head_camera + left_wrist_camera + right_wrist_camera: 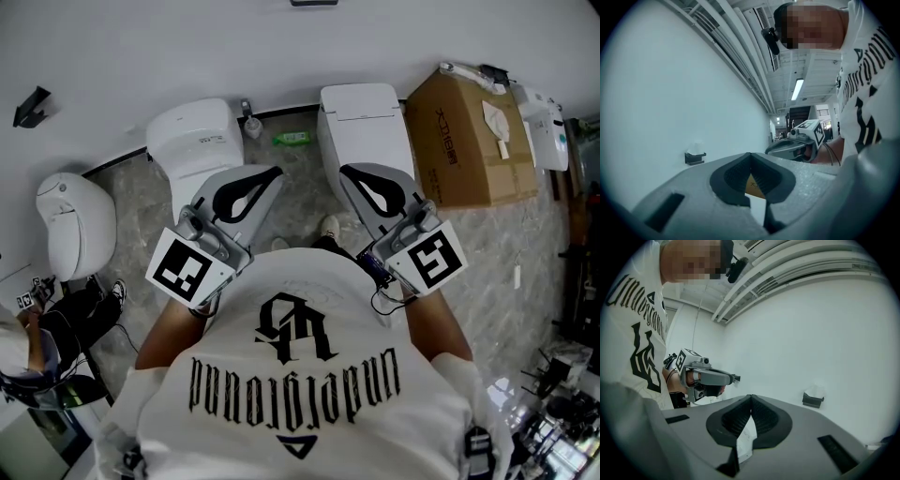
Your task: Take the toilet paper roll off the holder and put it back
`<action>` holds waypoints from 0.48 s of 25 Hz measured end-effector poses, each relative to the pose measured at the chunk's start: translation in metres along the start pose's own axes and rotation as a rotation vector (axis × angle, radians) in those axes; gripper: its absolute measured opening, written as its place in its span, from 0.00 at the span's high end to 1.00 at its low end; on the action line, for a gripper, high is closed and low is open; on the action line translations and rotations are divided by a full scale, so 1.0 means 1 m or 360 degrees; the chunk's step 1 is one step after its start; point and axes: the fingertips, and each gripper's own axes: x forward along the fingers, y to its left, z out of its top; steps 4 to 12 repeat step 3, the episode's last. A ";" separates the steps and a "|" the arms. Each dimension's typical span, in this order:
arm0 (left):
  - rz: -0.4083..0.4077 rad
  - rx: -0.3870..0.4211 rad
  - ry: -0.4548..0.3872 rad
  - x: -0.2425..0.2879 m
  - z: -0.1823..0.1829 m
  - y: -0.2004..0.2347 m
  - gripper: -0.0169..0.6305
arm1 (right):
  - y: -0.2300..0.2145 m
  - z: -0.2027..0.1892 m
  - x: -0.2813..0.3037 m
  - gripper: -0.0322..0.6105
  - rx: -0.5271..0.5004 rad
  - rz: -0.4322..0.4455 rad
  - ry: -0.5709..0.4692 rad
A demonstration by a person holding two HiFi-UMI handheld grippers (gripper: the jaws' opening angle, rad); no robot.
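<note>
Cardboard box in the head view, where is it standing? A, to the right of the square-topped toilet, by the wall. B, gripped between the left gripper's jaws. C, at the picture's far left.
A: the cardboard box stands on the floor just right of the square-topped toilet, close to the wall.

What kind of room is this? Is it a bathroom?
Sort of. It looks more like a showroom or test room than a home bathroom: a rounded toilet, a middle toilet and a square toilet stand close together by the white wall, with a big cardboard box beside them.
</note>
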 end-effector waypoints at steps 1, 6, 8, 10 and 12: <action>-0.0003 -0.0001 0.0008 -0.002 -0.001 0.000 0.95 | 0.002 -0.001 0.002 0.93 0.0003 0.0001 0.0005; -0.0007 0.0001 0.0026 -0.006 -0.002 0.000 0.95 | 0.006 -0.004 0.006 0.93 0.0009 0.0002 0.0021; -0.0007 0.0001 0.0026 -0.006 -0.002 0.000 0.95 | 0.006 -0.004 0.006 0.93 0.0009 0.0002 0.0021; -0.0007 0.0001 0.0026 -0.006 -0.002 0.000 0.95 | 0.006 -0.004 0.006 0.93 0.0009 0.0002 0.0021; -0.0007 0.0001 0.0026 -0.006 -0.002 0.000 0.95 | 0.006 -0.004 0.006 0.93 0.0009 0.0002 0.0021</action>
